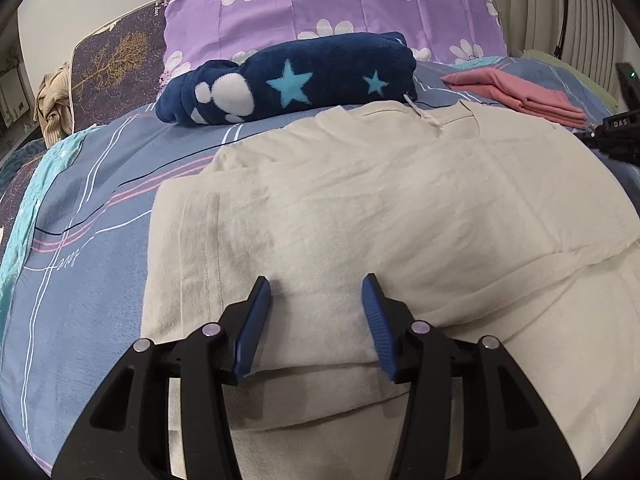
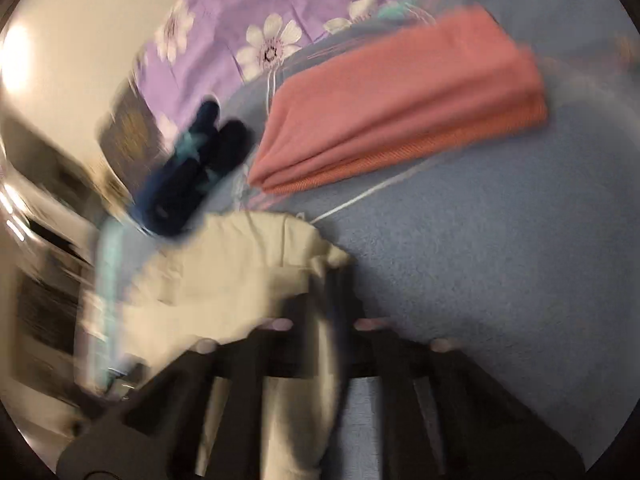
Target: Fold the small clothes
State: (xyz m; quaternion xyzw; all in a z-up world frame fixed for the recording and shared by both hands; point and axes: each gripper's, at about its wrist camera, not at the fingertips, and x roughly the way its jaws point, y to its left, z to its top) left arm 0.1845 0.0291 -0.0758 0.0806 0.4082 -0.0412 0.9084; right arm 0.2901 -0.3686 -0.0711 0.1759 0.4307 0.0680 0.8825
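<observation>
a cream cotton garment [image 1: 360,208] is spread on a blue striped bedsheet [image 1: 92,248], the left gripper [image 1: 316,284] is held half open over it with nothing gripped, and the right gripper [image 2: 326,276] is clamped on the garment's corner.

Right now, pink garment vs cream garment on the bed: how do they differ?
The pink garment is folded into a compact layered stack; the cream garment is only partly folded and covers far more of the bed. The pink garment lies untouched near the purple pillow; the cream garment has its corner pinched in the shut right hand-held gripper, while the left hand-held gripper stands open over it. Both are plain, unpatterned cloth on the blue sheet.
</observation>
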